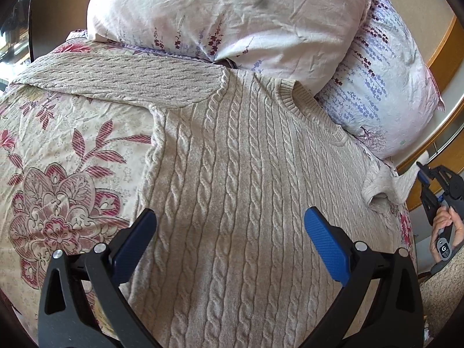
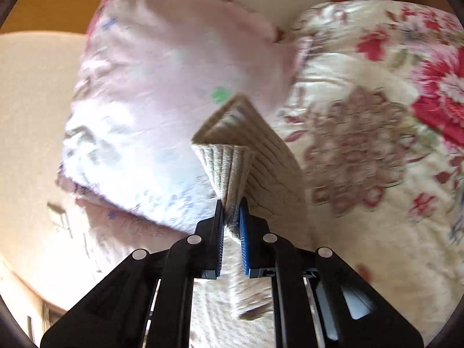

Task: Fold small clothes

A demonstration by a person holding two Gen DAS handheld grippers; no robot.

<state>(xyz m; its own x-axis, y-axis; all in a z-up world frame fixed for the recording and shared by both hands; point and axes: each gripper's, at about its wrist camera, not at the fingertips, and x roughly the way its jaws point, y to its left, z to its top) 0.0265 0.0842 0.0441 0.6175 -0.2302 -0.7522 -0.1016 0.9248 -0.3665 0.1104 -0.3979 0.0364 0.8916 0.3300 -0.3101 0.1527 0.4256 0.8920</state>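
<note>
A beige cable-knit sweater (image 1: pixel 246 174) lies flat on a floral bedspread (image 1: pixel 66 156), neck towards the pillows. Its left sleeve (image 1: pixel 124 82) stretches out to the left. My left gripper (image 1: pixel 229 229) is open and empty, hovering over the sweater's body. My right gripper (image 2: pixel 231 206) is shut on the cuff (image 2: pixel 229 168) of the right sleeve and holds it lifted off the bed. In the left wrist view the right gripper (image 1: pixel 426 174) shows at the far right edge with the sleeve (image 1: pixel 385 185) pulled out towards it.
Two floral pillows (image 1: pixel 232 14) (image 1: pixel 385 87) are stacked at the head of the bed, just beyond the sweater's neck. A wooden headboard (image 1: pixel 443 49) curves behind them. The pink pillow (image 2: pixel 162 87) and the bedspread (image 2: pixel 377 145) fill the right wrist view.
</note>
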